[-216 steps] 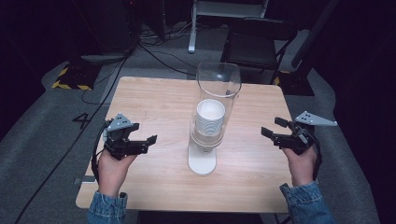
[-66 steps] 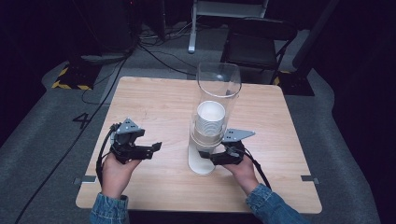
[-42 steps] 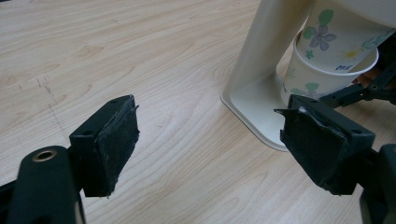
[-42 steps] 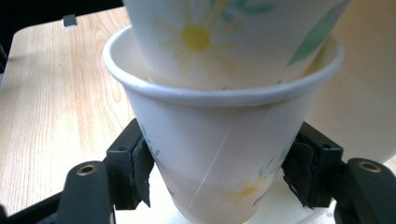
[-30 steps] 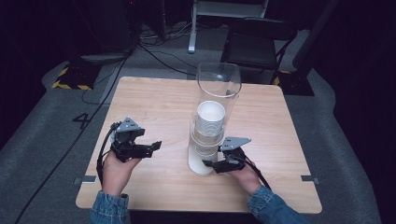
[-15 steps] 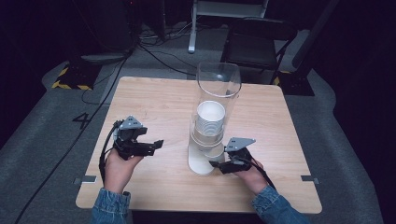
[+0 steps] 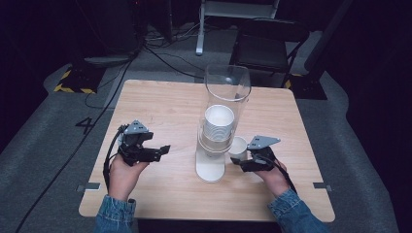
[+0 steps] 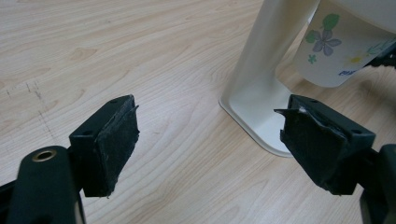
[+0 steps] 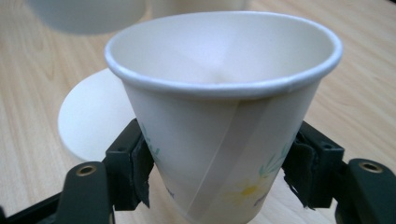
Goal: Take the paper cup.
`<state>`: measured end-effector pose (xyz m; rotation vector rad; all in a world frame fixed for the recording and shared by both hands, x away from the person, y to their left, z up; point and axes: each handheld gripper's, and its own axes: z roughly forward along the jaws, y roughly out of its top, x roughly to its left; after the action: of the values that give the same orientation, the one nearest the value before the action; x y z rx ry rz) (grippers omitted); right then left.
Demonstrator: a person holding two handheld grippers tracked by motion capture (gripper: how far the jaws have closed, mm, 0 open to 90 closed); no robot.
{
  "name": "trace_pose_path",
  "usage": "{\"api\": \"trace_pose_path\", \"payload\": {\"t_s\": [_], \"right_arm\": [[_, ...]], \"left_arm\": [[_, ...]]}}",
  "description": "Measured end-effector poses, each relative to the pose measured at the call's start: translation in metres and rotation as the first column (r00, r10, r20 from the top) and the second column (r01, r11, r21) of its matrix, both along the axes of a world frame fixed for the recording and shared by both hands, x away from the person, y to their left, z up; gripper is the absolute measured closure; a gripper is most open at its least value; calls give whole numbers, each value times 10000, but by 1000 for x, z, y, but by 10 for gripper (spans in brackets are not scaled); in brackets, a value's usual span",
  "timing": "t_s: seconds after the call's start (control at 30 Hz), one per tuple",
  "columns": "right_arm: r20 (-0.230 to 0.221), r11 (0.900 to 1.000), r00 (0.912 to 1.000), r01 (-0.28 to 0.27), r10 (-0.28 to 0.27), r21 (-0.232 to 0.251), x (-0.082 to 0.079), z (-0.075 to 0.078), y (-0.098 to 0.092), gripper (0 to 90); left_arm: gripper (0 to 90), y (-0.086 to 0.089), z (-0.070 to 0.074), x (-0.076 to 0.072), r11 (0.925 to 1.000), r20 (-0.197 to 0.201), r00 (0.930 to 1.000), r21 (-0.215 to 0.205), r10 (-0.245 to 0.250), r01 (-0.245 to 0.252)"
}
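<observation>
A clear tube dispenser [image 7: 224,111] stands mid-table on a white base [image 7: 210,171] with a stack of white paper cups [image 7: 218,124] inside. My right gripper [image 7: 238,158] is shut on one flower-printed paper cup [image 7: 238,147] just right of the base, upright and empty [image 9: 219,116], a pad pressed on each side. My left gripper [image 7: 163,149] hovers open left of the dispenser, its pads [image 8: 114,140] wide apart with nothing between them. In the left gripper view the base [image 8: 254,105] and the held cup [image 8: 343,46] lie ahead.
The wooden table [image 7: 160,102] has bare room at the left, right and back. Beyond its far edge are a black chair [image 7: 267,48], cables and grey floor.
My right gripper came in from the right side to under the dispenser, closed on a cup and has drawn it out to the right. The left gripper has drifted slightly toward the dispenser.
</observation>
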<state>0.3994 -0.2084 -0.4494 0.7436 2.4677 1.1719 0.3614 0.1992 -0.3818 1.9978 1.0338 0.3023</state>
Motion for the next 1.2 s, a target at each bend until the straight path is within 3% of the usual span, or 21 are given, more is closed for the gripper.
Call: {"api": "trace_pose_path", "payload": {"t_s": [0.17,0.2,0.37,0.4,0.43,0.47,0.5,0.7,0.77,0.8,0.83,0.87,0.9,0.93,1.2], "right_arm": [[92,9979,9990,424,-429,488,4,8,-14,327],[174,9948,9976,655,-670,786,5,12,-22,327],[182,9863,9933,1111,-1142,1222,8,19,-35,327],[137,9819,9915,1265,-1297,1412,9,20,-39,326],[-119,9699,9864,1635,-1640,1802,11,22,-46,326],[-119,9699,9864,1635,-1640,1802,11,22,-46,326],[-135,9608,9817,1885,-1898,2034,13,23,-52,324],[418,9521,9713,2204,-2341,2120,14,25,-62,323],[251,9420,9636,2544,-2661,2190,15,24,-64,319],[251,9420,9636,2544,-2661,2190,15,24,-64,319],[169,9384,9592,2723,-2822,2129,16,23,-66,318],[-34,9307,9490,3099,-3153,1941,19,19,-68,318],[-34,9307,9490,3099,-3153,1941,19,19,-68,318],[-241,9262,9435,3292,-3305,1838,21,17,-69,318],[-292,9227,9325,3604,-3600,1371,29,5,-71,318]], "left_arm": [[190,-1,-1,0,10000,-19,10000,-18,-25,25],[190,-2,-1,0,10000,-43,10000,-11,-15,15],[190,-2,-1,0,10000,-79,10000,12,-35,35],[190,-2,-1,0,10000,-71,10000,27,-43,43],[190,-2,-2,0,10000,-79,10000,25,-23,23],[191,-2,-2,0,10000,-79,10000,25,-23,23],[190,-2,-2,0,10000,-87,10000,15,-13,13],[190,-3,-2,0,10000,-76,10000,53,-16,16],[190,-2,-2,0,10000,-76,10000,54,-16,16],[190,-2,-2,-1,10000,-81,10000,52,-13,13],[190,-2,-3,-1,10000,-68,10000,53,-8,9],[190,-2,-3,-1,10000,-68,10000,56,-8,9],[190,-2,-3,-1,10000,-83,10000,68,-29,30],[190,-2,-3,-1,10000,-110,9999,72,-66,67],[191,-3,-4,-3,10000,-136,9999,68,2,-1]]}}
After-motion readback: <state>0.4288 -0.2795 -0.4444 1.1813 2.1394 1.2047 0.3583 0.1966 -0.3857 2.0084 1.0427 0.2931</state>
